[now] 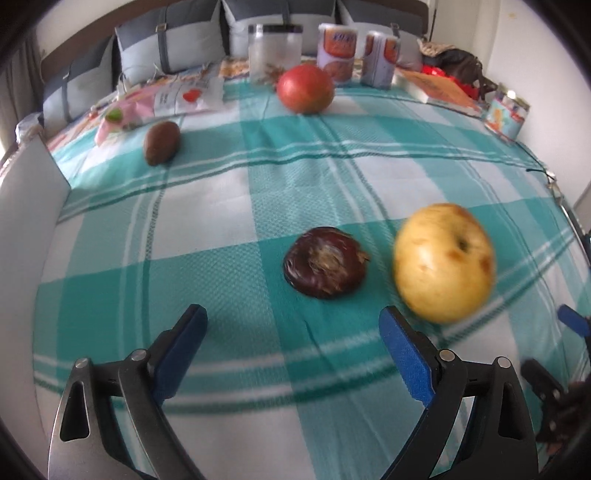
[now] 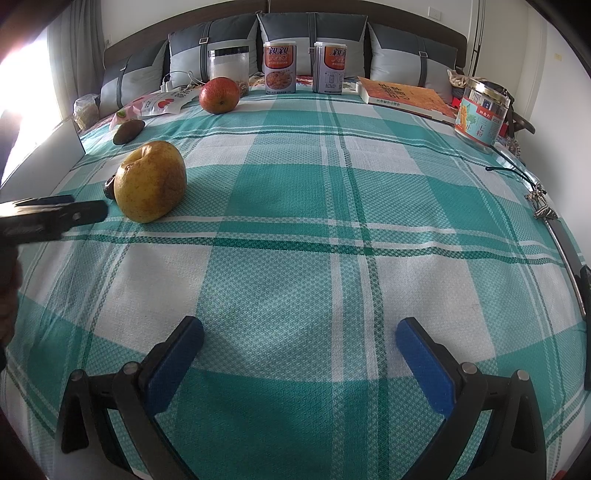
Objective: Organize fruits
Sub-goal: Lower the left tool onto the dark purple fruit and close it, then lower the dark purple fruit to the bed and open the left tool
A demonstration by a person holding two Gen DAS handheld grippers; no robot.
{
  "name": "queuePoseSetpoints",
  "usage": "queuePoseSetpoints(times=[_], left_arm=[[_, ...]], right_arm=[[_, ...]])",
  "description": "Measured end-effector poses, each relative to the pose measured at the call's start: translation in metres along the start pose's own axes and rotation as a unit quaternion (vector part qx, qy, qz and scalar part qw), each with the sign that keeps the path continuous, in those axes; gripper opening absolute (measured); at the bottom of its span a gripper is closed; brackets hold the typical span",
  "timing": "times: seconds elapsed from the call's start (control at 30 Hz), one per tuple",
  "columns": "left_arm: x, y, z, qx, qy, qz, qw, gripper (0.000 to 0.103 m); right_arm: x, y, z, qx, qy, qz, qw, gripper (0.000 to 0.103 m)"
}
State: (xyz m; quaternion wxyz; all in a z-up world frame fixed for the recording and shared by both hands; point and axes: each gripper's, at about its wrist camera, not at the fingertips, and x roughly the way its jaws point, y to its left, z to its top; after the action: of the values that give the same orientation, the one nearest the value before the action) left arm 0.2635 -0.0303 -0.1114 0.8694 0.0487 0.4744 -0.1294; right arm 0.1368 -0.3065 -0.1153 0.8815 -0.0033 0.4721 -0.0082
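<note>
**Two open grippers over a checked bedspread with four fruits laid out**

The left gripper hangs low over a teal-and-white checked bedspread, its blue-padded fingers spread wide with nothing between them. Just ahead of it lie a dark, wrinkled, flattened fruit and, just beside that on the right, a large yellow apple-like fruit, blurred in this view. The two sit close together, which suggests they are being gathered into one group, though that is a judgement.

Well apart, at the far side of the bedspread, a red apple rests near the headboard, and a brown kiwi-like fruit lies to its left. Both seem yet to be brought over.

The right gripper is also spread wide and empty, hovering above bare cloth, well to the right of the yellow fruit. From its camera the left gripper shows side-on at the left edge, close to that fruit.

Along the headboard stand a clear plastic jar with a dark lid and two cans with orange labels printed 親親. An orange book lies flat to the right; its cover writing is too small to read. Nearest the right edge stands a clear jar with a blue and orange label bearing Chinese characters that cannot be made out fully. Grey and white pillows lean behind.
</note>
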Motion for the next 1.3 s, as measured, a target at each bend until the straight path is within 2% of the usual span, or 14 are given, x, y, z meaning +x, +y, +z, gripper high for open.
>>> queuePoseSetpoints(times=[0.17,0.23,0.27,0.33,0.43,0.63,1.0,1.2,1.23,1.3], left_arm=[[0.003,-0.001,0.005,0.0,-0.021,-0.017,0.9996,0.094],[0.004,-0.001,0.007,-0.002,-0.028,-0.019,0.9994,0.09],[0.004,0.0,0.009,-0.004,-0.036,-0.02,0.9991,0.08],[0.004,0.001,0.009,-0.004,-0.047,-0.02,0.9987,0.069],[0.002,0.003,0.011,-0.004,-0.055,-0.033,0.9979,0.045],[-0.014,0.01,-0.002,-0.009,-0.063,-0.03,0.9975,0.045],[-0.071,0.041,-0.062,-0.041,-0.062,0.007,0.9973,0.045],[-0.071,0.053,-0.087,-0.077,-0.048,0.019,0.9957,0.046],[-0.068,0.054,-0.089,-0.08,-0.041,0.024,0.9957,0.048],[-0.065,0.051,-0.091,-0.068,-0.05,0.034,0.9959,0.06]], right_arm=[[0.0,0.0,0.0,0.0,0.0,0.0,1.0,0.103],[0.0,0.0,0.0,0.0,0.0,0.0,1.0,0.103],[0.0,0.0,0.0,0.0,0.0,0.0,1.0,0.103],[0.0,0.0,0.0,0.0,0.0,0.0,1.0,0.103],[0.0,-0.001,0.0,0.0,0.0,0.0,1.0,0.103],[0.0,0.0,0.0,0.0,0.0,0.0,1.0,0.103],[0.0,0.0,0.0,0.0,0.0,0.0,1.0,0.103],[0.0,0.0,0.0,0.0,0.0,0.0,1.0,0.103],[0.0,0.0,0.0,0.0,0.0,0.0,1.0,0.103],[0.0,0.0,0.0,0.0,0.0,0.0,1.0,0.103]])
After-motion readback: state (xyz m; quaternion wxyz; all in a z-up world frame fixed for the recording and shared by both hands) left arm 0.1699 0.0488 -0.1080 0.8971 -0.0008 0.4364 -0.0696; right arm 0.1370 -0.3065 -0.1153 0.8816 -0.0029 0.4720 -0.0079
